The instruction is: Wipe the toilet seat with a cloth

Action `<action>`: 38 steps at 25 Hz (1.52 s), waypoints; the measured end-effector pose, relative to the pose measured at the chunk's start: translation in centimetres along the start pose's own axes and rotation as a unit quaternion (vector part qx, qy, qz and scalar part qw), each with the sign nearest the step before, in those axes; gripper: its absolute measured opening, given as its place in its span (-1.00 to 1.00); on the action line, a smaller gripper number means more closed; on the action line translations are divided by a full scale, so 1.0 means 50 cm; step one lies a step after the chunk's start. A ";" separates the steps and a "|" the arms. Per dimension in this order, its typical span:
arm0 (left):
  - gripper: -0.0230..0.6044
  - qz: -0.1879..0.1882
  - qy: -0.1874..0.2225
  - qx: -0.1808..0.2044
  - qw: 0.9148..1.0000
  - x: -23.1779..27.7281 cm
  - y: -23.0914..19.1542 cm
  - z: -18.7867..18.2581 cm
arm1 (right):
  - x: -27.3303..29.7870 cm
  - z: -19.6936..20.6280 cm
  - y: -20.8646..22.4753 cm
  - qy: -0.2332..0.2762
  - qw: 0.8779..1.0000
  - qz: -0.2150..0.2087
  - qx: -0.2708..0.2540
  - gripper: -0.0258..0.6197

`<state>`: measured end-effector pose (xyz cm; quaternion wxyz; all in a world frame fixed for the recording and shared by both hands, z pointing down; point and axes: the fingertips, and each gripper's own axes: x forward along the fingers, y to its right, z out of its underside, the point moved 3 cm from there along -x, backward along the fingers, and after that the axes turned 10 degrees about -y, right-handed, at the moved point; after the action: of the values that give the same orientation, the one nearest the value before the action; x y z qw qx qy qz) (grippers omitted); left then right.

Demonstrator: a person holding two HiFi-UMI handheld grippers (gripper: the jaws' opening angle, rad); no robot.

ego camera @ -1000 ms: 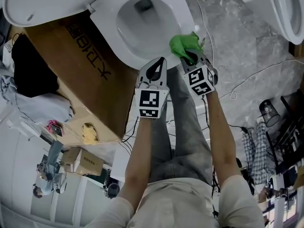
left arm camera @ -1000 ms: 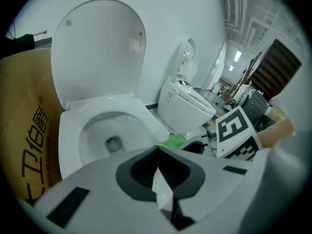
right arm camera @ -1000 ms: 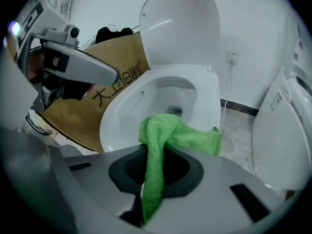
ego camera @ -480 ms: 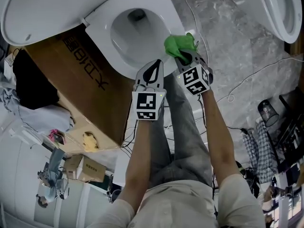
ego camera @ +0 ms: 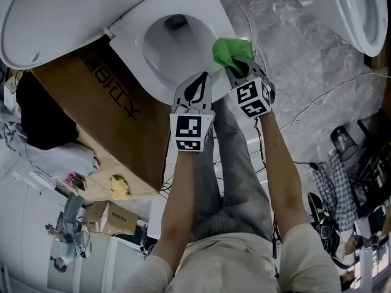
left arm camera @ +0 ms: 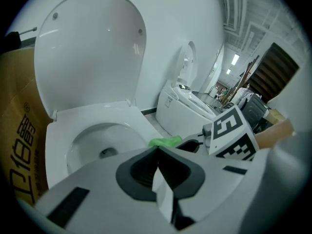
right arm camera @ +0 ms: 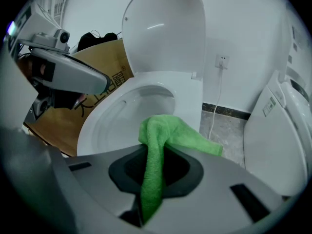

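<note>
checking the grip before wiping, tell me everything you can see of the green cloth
The green cloth looks like soft, fuzzy terry. It is bunched and folded. One strip is pinched between the shut jaws of the right gripper, and the rest drapes forward over the toilet seat at its near right rim. Whether it touches the seat is unclear.

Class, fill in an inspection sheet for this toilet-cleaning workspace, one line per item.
Surface: grey marbled floor.
Job's things: white toilet seat down, white lid raised; green cloth bunched at the seat's right rim.
Clutter: brown cardboard box beside the toilet; small carton near it.
Grippers: left tool shut, empty; right tool shut on the green cloth.
Cables: thin white cable trailing across the floor.
Surroundings: second white toilet to the right.
</note>
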<state>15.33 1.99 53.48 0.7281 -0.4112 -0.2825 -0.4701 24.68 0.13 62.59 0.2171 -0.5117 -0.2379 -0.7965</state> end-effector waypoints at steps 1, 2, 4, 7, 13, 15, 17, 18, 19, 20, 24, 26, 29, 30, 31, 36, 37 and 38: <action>-0.89 0.002 -0.001 0.000 1.000 0.001 -0.003 -0.003 | 0.001 -0.004 0.003 -0.001 1.000 0.001 0.002 -0.77; -0.89 0.004 -0.002 0.001 1.000 0.002 -0.006 -0.006 | 0.002 -0.008 0.006 -0.002 1.000 0.003 0.005 -0.78; -0.89 0.009 -0.003 0.004 1.000 0.004 -0.012 -0.014 | 0.004 -0.016 0.014 -0.003 1.000 0.006 0.014 -0.78; -0.89 0.014 -0.003 0.005 1.000 0.005 -0.025 -0.026 | 0.007 -0.028 0.023 -0.003 1.000 0.011 0.028 -0.77; -0.89 0.021 0.000 0.003 1.000 0.008 -0.051 -0.052 | 0.014 -0.053 0.037 -0.006 0.999 0.017 0.041 -0.77; -0.89 0.023 0.001 0.003 1.000 0.010 -0.057 -0.060 | 0.017 -0.062 0.043 -0.007 0.999 0.019 0.043 -0.77; -0.89 0.024 0.001 0.001 1.000 0.014 -0.063 -0.066 | 0.021 -0.072 0.049 -0.006 0.999 0.021 0.044 -0.77; -0.89 0.025 0.002 0.001 1.000 0.015 -0.066 -0.069 | 0.023 -0.077 0.052 -0.005 0.999 0.022 0.043 -0.77; -0.89 0.026 0.002 0.000 1.000 0.015 -0.069 -0.073 | 0.025 -0.084 0.055 -0.004 0.999 0.023 0.042 -0.77; -0.89 0.027 0.003 0.000 1.000 0.015 -0.072 -0.077 | 0.027 -0.090 0.059 -0.003 0.999 0.024 0.040 -0.77; -0.89 0.027 0.010 -0.003 1.000 0.010 -0.089 -0.095 | 0.033 -0.121 0.075 -0.001 0.999 0.028 0.035 -0.77; -0.89 0.026 0.013 -0.006 1.000 0.008 -0.099 -0.103 | 0.037 -0.137 0.082 0.000 0.999 0.030 0.033 -0.77; -0.89 0.023 0.018 -0.010 1.000 0.005 -0.111 -0.114 | 0.043 -0.158 0.090 0.002 0.999 0.033 0.029 -0.77; -0.89 0.023 0.019 -0.010 1.000 0.004 -0.114 -0.116 | 0.044 -0.165 0.092 0.002 0.999 0.034 0.027 -0.77; -0.89 0.023 0.020 -0.011 0.999 0.004 -0.118 -0.119 | 0.046 -0.172 0.094 0.002 0.999 0.034 0.025 -0.77; -0.89 0.021 0.024 -0.017 0.999 0.003 -0.132 -0.130 | 0.056 -0.199 0.103 0.003 0.999 0.036 0.014 -0.77; -0.89 0.021 0.025 -0.018 0.999 0.002 -0.134 -0.132 | 0.057 -0.205 0.105 0.004 0.999 0.036 0.012 -0.77; -0.89 0.021 0.026 -0.019 0.999 0.002 -0.136 -0.134 | 0.059 -0.211 0.106 0.004 0.999 0.037 0.010 -0.77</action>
<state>9.29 -5.33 52.45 0.7371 -0.4183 -0.2455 -0.4706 19.18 -10.74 62.30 0.2524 -0.5145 -0.2256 -0.7879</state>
